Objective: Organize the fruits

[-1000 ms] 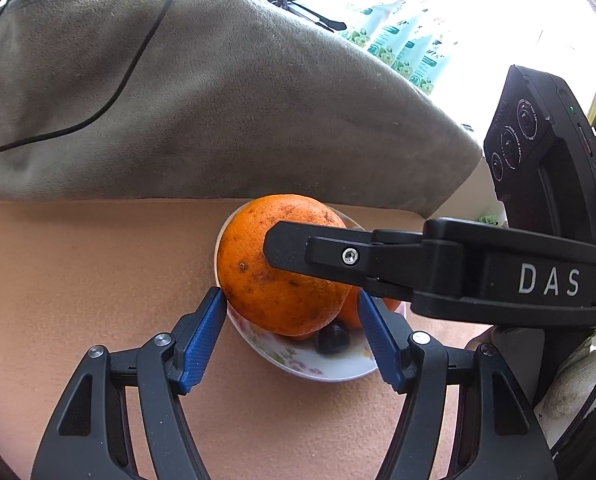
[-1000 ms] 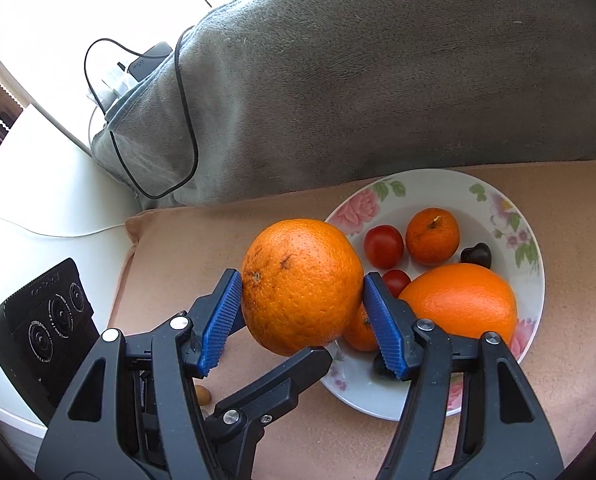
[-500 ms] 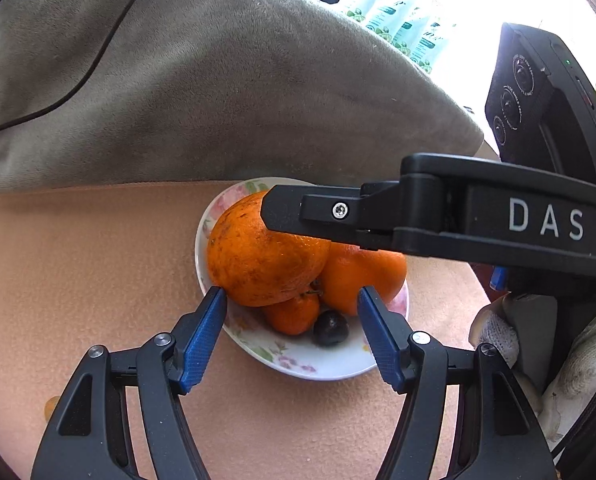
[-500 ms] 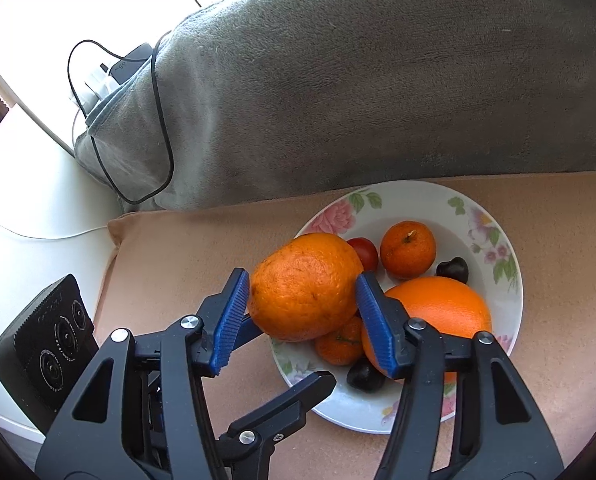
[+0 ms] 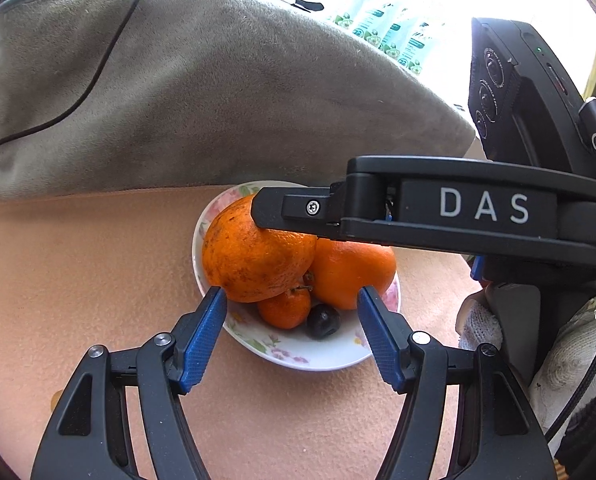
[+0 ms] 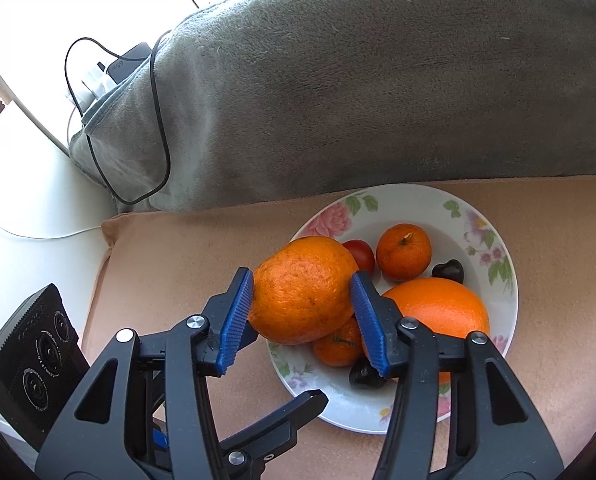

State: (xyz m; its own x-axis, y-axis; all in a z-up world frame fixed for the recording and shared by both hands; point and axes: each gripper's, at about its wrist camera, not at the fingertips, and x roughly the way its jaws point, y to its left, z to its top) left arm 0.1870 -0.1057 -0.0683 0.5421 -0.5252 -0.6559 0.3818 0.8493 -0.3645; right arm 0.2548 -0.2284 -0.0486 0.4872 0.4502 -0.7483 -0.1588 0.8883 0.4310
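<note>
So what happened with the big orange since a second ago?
The right gripper carried the big orange from beside the plate down onto the fruit in it, still squeezing it. The left gripper stayed open and empty. The other fruit didn't move.

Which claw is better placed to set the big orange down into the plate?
Right: the right claw is shut on the big orange, over the plate rim. The left claw is open and empty.
</note>
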